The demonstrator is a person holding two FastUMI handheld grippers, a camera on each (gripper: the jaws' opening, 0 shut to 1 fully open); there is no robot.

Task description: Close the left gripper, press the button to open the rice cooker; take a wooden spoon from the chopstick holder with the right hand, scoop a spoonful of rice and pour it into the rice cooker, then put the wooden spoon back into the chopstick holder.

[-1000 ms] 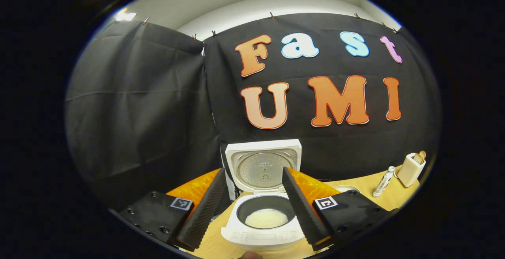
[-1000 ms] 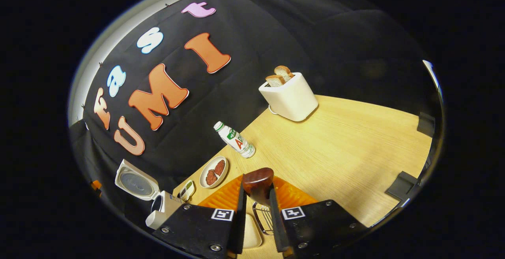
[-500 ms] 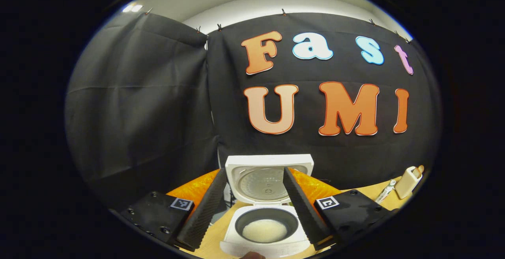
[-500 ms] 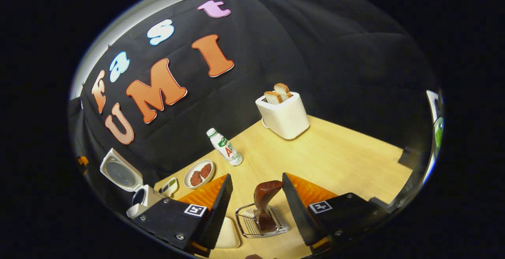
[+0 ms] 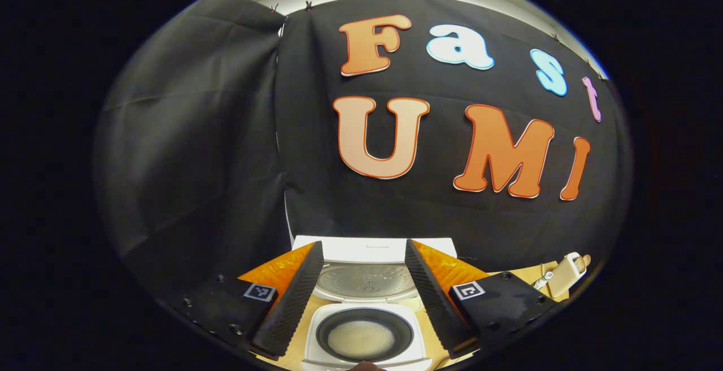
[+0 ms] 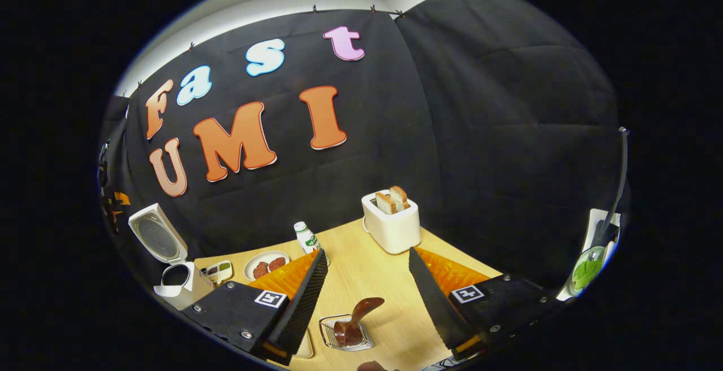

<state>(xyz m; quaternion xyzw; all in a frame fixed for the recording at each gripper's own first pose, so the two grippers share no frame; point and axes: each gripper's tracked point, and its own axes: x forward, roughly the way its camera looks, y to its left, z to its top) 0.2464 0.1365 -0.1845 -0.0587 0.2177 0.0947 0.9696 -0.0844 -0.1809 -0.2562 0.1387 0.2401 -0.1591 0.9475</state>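
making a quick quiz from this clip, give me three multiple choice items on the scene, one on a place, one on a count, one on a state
1. Where is the wooden spoon?
A. in the wire chopstick holder
B. in the right gripper
C. inside the rice cooker

2. How many bread slices stand in the toaster?
A. none
B. two
C. four

3. What state is the rice cooker lid in?
A. shut
B. open
C. taken off and lying on the table

Answers:
1. A, the spoon leans in the holder, with the open right gripper apart from it.
2. B, two slices stick up from the slots.
3. B, the lid stands raised behind the pot with rice showing in it.
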